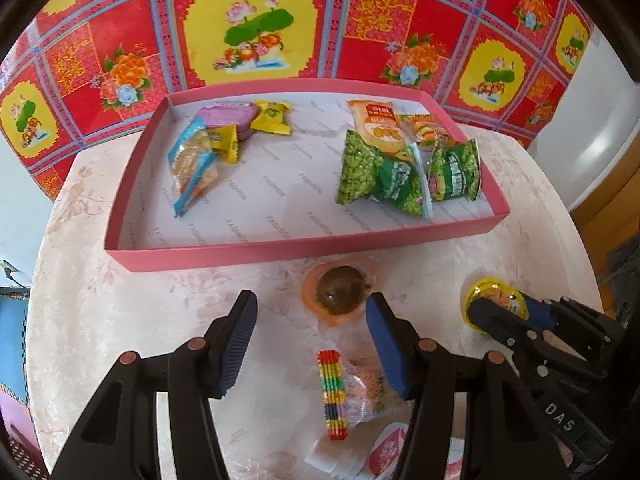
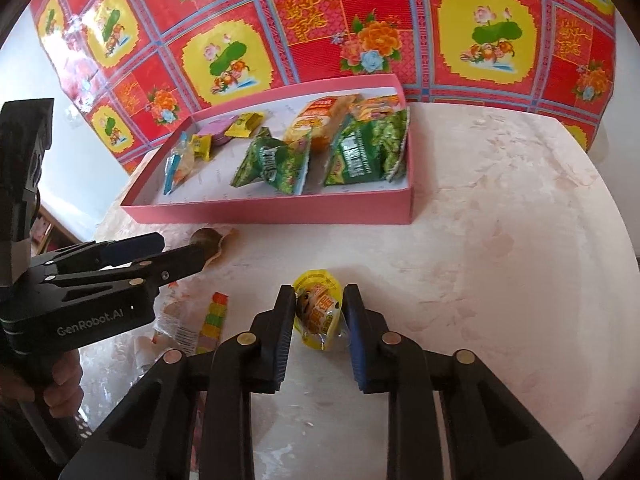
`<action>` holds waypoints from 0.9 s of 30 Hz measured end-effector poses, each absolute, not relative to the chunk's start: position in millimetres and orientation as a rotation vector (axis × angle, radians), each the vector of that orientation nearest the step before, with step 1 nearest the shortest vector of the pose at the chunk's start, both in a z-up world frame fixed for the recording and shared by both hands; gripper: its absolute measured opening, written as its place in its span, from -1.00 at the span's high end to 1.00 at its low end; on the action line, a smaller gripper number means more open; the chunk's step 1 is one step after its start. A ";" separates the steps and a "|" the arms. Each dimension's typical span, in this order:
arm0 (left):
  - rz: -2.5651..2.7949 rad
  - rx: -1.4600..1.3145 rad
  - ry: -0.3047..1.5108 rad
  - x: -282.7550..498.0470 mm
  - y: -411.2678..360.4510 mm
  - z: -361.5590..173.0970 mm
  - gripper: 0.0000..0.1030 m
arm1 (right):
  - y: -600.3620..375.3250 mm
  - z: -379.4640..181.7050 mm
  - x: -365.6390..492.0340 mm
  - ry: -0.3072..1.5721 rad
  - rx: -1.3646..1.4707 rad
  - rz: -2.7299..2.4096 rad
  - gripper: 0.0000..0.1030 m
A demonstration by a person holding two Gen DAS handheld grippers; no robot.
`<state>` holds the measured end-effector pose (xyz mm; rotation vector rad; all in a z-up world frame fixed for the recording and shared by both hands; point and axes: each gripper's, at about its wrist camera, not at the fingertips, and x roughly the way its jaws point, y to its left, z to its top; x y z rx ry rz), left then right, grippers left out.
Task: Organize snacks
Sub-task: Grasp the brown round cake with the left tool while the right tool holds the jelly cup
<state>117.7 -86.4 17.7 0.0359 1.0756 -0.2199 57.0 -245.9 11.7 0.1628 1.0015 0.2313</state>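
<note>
A pink shallow box (image 1: 304, 249) sits on the pale table and holds several snacks: green pea packets (image 1: 380, 176), an orange packet (image 1: 376, 124), yellow candies (image 1: 272, 118) and a blue packet (image 1: 194, 164). My left gripper (image 1: 312, 312) is open, its right finger beside a brown jelly cup (image 1: 340, 290) in front of the box. A striped clear packet (image 1: 336, 394) lies under it. My right gripper (image 2: 318, 304) is shut on a yellow jelly cup (image 2: 318, 310) resting on the table; that gripper and cup also show in the left wrist view (image 1: 494, 304).
A red and yellow floral cloth (image 1: 248, 28) hangs behind the table. A red and white sachet (image 1: 386, 450) lies near the table's front edge. The left gripper's body (image 2: 80, 300) fills the left of the right wrist view. The box (image 2: 280, 212) stands left of bare tabletop (image 2: 500, 220).
</note>
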 end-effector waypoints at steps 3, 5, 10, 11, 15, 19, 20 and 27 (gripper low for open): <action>-0.228 0.048 1.076 120.0 -91.2 15.4 -0.16 | -246.3 11.6 57.1 0.998 0.166 0.237 0.50; -0.231 0.054 1.078 121.4 -94.0 14.0 -0.16 | -246.3 11.5 56.9 0.995 0.165 0.239 0.50; -0.223 0.084 1.074 125.9 -101.0 10.5 -0.16 | -248.0 10.8 56.6 0.986 0.178 0.250 0.50; -0.220 0.090 1.073 126.6 -102.1 10.1 -0.16 | -248.2 10.8 56.4 0.985 0.179 0.251 0.50; -0.198 0.127 1.071 128.0 -106.4 8.2 -0.17 | -249.2 10.6 56.3 0.981 0.188 0.257 0.50; -0.196 0.119 1.069 127.8 -105.1 7.7 -0.16 | -249.3 10.4 56.0 0.978 0.188 0.258 0.50; -0.196 0.121 1.067 127.3 -105.5 7.6 -0.16 | -249.4 10.4 56.1 0.978 0.187 0.259 0.50; -0.205 0.114 1.054 125.5 -105.9 8.6 0.17 | -249.4 10.7 55.6 0.973 0.186 0.255 0.50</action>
